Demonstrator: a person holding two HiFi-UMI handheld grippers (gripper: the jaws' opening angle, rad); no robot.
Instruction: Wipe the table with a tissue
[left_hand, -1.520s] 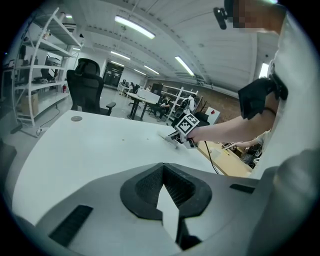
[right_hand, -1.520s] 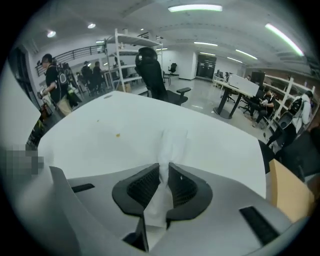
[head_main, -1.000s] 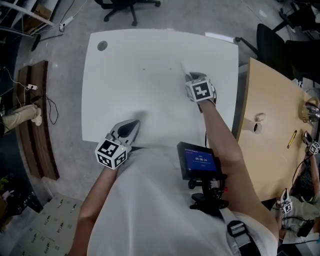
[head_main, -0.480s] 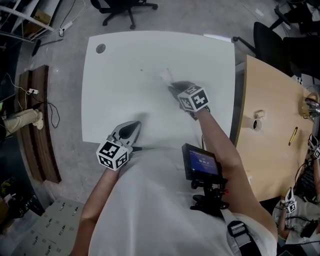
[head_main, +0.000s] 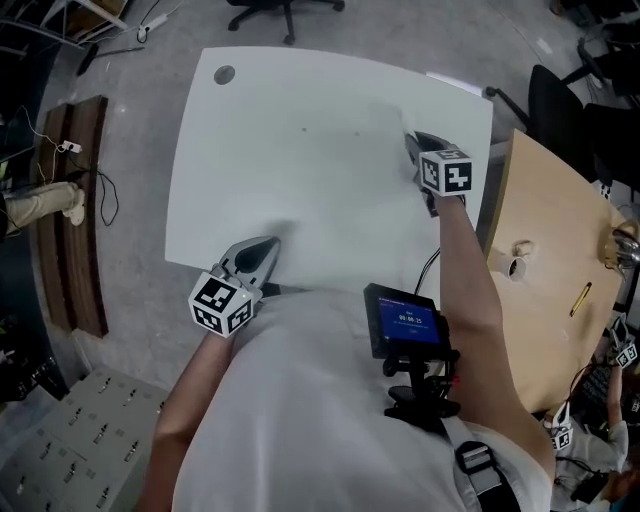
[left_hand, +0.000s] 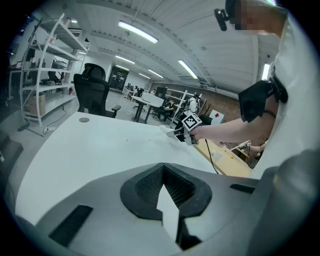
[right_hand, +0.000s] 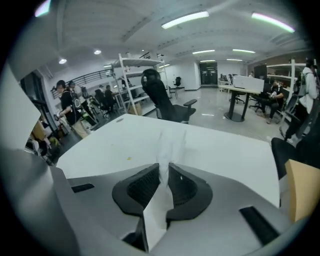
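Note:
My right gripper (head_main: 413, 142) is over the right side of the white table (head_main: 300, 190), close to its right edge. It is shut on a white tissue (right_hand: 169, 146), which sticks up crumpled from between the jaws. The left gripper view shows the tissue (left_hand: 165, 129) at the tip of that right gripper (left_hand: 176, 134), low over the tabletop. At the table's near edge rests my left gripper (head_main: 268, 245), shut with nothing in it. A small yellowish speck (right_hand: 128, 158) lies on the table to the left of the tissue.
A round grommet hole (head_main: 223, 75) sits at the table's far left corner. A wooden table (head_main: 545, 230) butts against the right side, carrying a small roll (head_main: 514, 254) and a pencil (head_main: 581, 298). Office chairs (head_main: 285, 12) stand beyond the far edge.
The right gripper swept the tissue in toward the table's middle, then back out to the right edge. My left gripper stayed at the near edge.

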